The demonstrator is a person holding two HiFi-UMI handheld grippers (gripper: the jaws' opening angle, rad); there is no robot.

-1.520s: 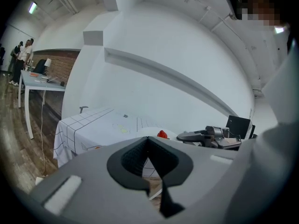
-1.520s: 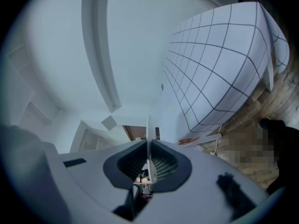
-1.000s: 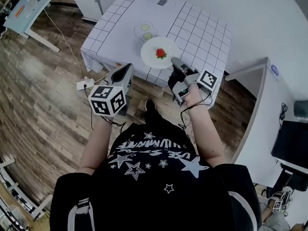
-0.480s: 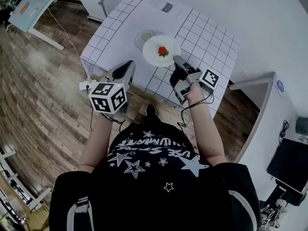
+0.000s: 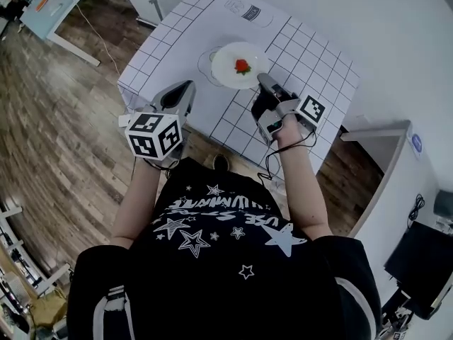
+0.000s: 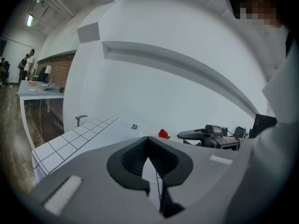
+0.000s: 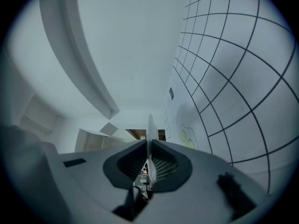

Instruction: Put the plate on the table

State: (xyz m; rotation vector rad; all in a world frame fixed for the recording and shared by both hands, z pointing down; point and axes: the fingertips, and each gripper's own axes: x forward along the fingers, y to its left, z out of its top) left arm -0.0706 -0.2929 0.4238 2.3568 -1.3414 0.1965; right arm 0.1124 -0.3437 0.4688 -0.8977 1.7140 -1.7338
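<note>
A white plate (image 5: 237,66) with a red strawberry (image 5: 243,66) on it is held level over the white grid-patterned table (image 5: 304,44). My right gripper (image 5: 263,80) is shut on the plate's near rim. In the right gripper view the plate (image 7: 150,129) shows edge-on between the jaws of that gripper (image 7: 150,148). My left gripper (image 5: 184,91) hangs at the table's near left edge, shut with nothing in it. The left gripper view has that gripper (image 6: 148,141) in front, with the strawberry (image 6: 163,134) and the right gripper (image 6: 205,134) beyond it.
A printed mat with green circles (image 5: 212,55) lies on the table, partly under the plate. A small printed label (image 5: 249,13) sits at the table's far side. A blue desk (image 5: 53,2) stands far left on the wood floor, and a white cabinet (image 5: 396,183) stands at the right.
The right gripper has carried the plate farther out over the table, above the green-circle mat. The left gripper has come up to the table's near edge, still shut.
</note>
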